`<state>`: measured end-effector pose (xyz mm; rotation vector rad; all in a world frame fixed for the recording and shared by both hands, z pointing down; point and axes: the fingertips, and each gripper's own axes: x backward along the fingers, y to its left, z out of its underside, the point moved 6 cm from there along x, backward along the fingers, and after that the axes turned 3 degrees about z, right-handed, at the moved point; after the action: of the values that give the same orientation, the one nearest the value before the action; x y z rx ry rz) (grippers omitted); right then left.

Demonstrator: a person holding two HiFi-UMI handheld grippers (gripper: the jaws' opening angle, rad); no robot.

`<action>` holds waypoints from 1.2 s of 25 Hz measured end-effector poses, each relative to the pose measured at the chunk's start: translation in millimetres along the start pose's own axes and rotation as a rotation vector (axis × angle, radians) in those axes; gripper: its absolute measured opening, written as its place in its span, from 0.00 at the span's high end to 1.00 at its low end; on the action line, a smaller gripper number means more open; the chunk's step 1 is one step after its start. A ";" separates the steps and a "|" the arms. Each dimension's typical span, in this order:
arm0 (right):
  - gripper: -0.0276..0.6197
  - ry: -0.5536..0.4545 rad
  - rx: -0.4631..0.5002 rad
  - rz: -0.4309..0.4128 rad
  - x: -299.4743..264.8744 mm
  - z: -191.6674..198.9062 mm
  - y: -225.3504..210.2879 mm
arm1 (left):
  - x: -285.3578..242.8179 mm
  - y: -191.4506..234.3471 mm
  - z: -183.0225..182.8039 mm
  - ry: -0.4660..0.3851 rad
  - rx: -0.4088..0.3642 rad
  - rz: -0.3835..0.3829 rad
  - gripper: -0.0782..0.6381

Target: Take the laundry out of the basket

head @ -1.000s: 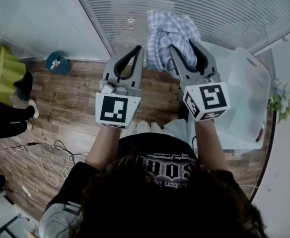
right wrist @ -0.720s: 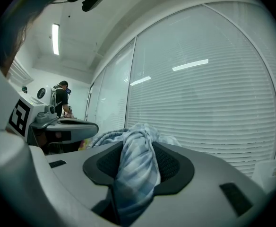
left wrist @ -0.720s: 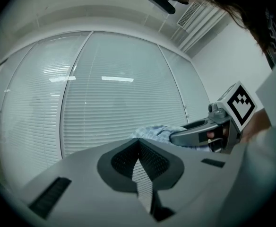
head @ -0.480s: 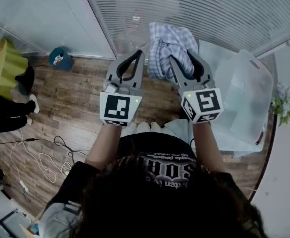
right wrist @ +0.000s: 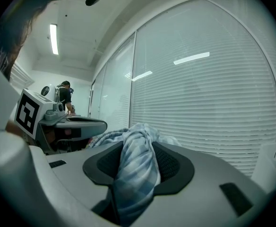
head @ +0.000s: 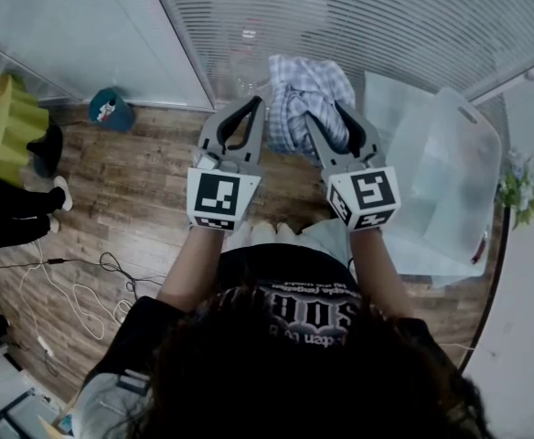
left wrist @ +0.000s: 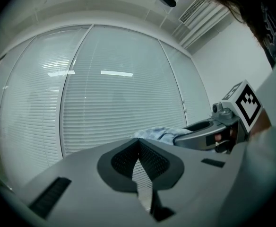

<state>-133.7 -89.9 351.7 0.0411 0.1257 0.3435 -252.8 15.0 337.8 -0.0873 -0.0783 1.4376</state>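
Now beside the basket, the right tool grips plaid cloth.

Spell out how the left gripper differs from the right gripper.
The left gripper is shut on nothing; the right gripper clamps the blue checked cloth. The left gripper's jaws meet at the tips; the right gripper's are held apart by bunched fabric. Both point side by side at the blinds.
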 end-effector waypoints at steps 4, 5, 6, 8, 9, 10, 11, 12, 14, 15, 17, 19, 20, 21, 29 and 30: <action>0.67 0.004 -0.002 0.000 3.6 4.1 7.7 | 10.6 3.0 4.4 0.006 0.006 -0.002 0.89; 0.67 0.004 -0.001 0.001 3.6 4.5 8.0 | 11.2 3.8 4.7 0.005 0.006 -0.004 0.89; 0.67 0.004 -0.001 0.001 3.5 5.0 8.3 | 11.4 4.8 4.9 0.004 0.007 -0.007 0.89; 0.67 0.011 -0.001 -0.002 4.3 6.4 9.1 | 12.0 6.1 5.0 0.007 0.008 -0.012 0.89; 0.67 0.014 0.001 -0.004 4.8 6.9 9.3 | 11.8 6.6 4.8 0.007 0.008 -0.013 0.89; 0.67 0.016 0.004 -0.006 5.0 7.3 9.2 | 11.1 7.0 4.5 0.007 0.007 -0.012 0.89; 0.67 0.017 0.004 -0.008 5.1 7.7 8.7 | 10.1 7.3 3.9 0.006 0.006 -0.011 0.89; 0.67 0.018 -0.002 -0.013 5.0 8.3 8.0 | 8.9 7.3 3.2 0.005 0.006 -0.010 0.89; 0.67 0.022 -0.027 -0.030 4.8 10.2 6.8 | 6.7 6.8 2.3 0.003 0.006 -0.007 0.89; 0.67 0.027 -0.033 -0.041 4.7 10.9 6.7 | 5.4 6.4 1.9 0.005 0.006 -0.006 0.89; 0.67 0.036 -0.023 -0.061 4.5 10.9 7.1 | 2.2 5.0 0.6 0.006 0.005 -0.004 0.89; 0.67 0.038 -0.016 -0.074 4.1 10.4 6.8 | -1.5 3.3 -1.0 0.005 0.004 -0.001 0.89; 0.67 0.038 -0.015 -0.079 3.8 10.4 6.4 | -3.1 2.4 -1.4 0.005 0.003 0.001 0.89; 0.67 0.038 -0.013 -0.082 3.7 10.7 6.3 | -4.2 1.6 -1.3 0.006 0.002 0.003 0.89; 0.67 0.029 -0.009 -0.074 3.3 12.1 5.4 | -5.4 2.2 2.4 0.008 0.004 0.004 0.89; 0.67 0.027 -0.014 -0.071 3.4 12.5 5.1 | -5.2 2.6 2.4 0.008 0.003 0.005 0.89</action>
<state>-130.6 -84.2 364.0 0.0176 0.1512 0.2736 -256.3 10.2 339.9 -0.0904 -0.0693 1.4419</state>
